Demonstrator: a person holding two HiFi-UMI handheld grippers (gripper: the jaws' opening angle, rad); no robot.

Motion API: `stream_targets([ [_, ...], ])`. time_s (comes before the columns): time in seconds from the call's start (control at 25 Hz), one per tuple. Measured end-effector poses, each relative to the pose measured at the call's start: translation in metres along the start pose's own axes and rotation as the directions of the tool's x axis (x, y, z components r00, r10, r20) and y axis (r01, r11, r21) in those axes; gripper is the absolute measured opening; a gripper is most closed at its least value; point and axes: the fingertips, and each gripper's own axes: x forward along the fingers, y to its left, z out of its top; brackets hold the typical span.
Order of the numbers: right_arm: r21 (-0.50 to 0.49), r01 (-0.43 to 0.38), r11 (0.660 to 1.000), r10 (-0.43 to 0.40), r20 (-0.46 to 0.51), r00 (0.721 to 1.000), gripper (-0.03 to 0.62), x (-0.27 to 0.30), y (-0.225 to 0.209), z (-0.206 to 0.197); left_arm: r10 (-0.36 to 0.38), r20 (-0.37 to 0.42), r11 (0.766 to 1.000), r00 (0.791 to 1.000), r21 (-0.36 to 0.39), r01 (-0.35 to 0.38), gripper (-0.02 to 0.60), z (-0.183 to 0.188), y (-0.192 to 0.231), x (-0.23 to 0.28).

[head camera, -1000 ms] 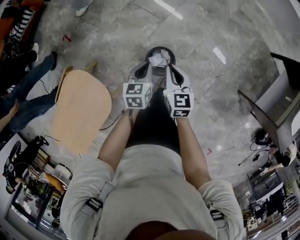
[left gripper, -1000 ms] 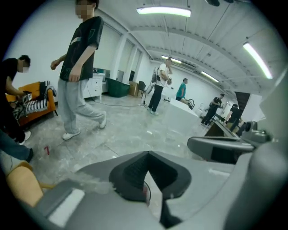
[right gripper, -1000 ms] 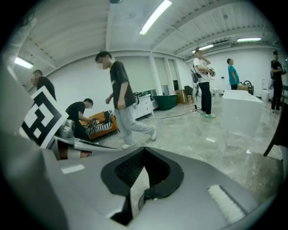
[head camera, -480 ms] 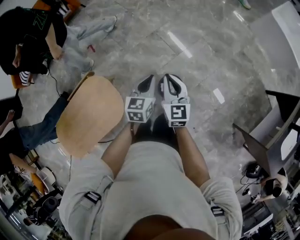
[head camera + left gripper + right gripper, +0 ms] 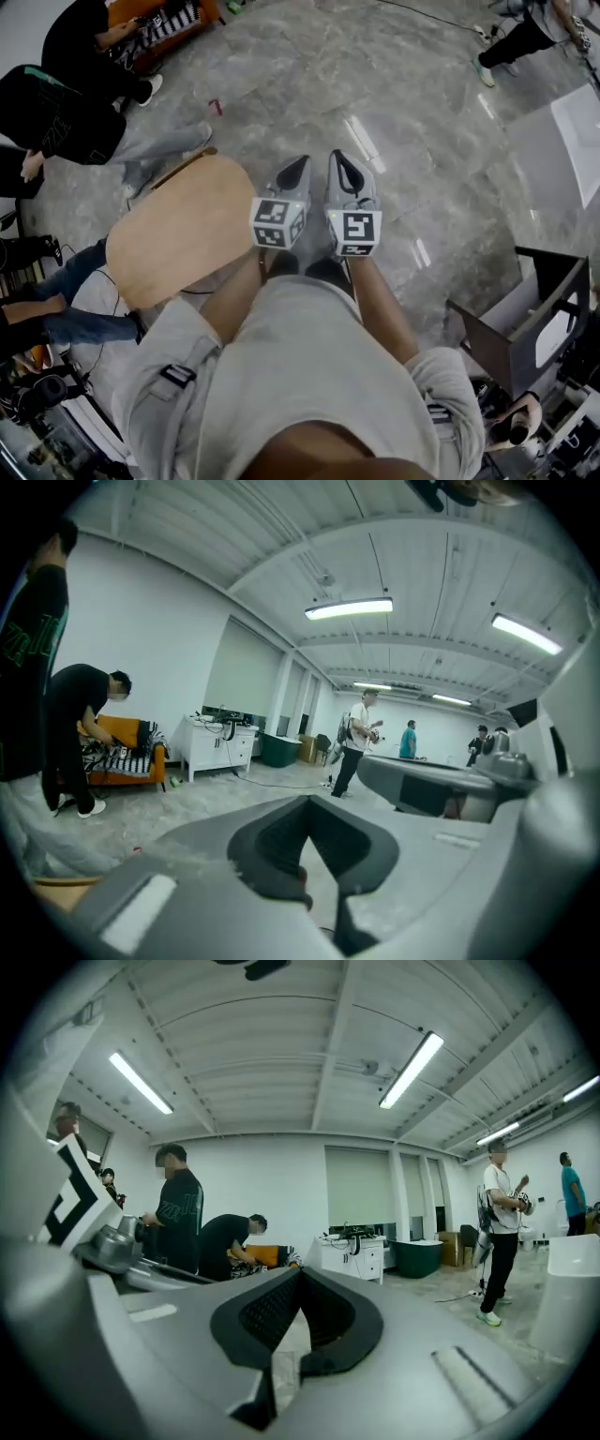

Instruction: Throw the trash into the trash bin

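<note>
— What have the two grippers got hold of?

— Nothing that I can see. The left gripper (image 5: 300, 164) has its jaws pressed together at the tips. Only floor shows through the narrow slit behind the dark pads (image 5: 272, 841). The right gripper (image 5: 337, 157) is just the same: jaws closed tip to tip, nothing between them.

— How are they held?

— They're side by side, nearly touching, out in front of the person's chest, and both point away from the body. The marker cubes (image 5: 277, 222) sit just above the bare forearms. In the gripper views they look across the room rather than down at the floor.

— And the trash and the trash bin?

— Neither shows in any view, so I can't tell where they are. Under the grippers there's only grey marble floor (image 5: 422, 131).

— What else is around?

— A wooden chair (image 5: 173, 230) stands just left of the person, toward the floor's left edge. Beyond it, in the far left corner, people in dark clothes bend over an orange sofa (image 5: 131, 752). A white cabinet (image 5: 217, 744) stands against the wall beside the sofa. Further off, a person in a white shirt (image 5: 502, 1227) stands on the open floor.
</note>
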Motion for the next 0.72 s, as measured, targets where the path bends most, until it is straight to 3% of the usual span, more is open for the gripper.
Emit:
stream_targets([
  [0.28,-0.035,-0.016,0.999,0.016,0.007,1.0,0.006,0.008,0.021,0.008,-0.001,0.045,1.0,0.999,-0.002,0.001,0.02,0.013,0.016,-0.01],
  [0.72,-0.074,0.003,0.997,0.0,0.035,0.999,0.006,0.0,-0.008,0.028,-0.03,0.09,0.999,0.996,0.033,0.028,0.02,0.032,-0.011,0.008],
])
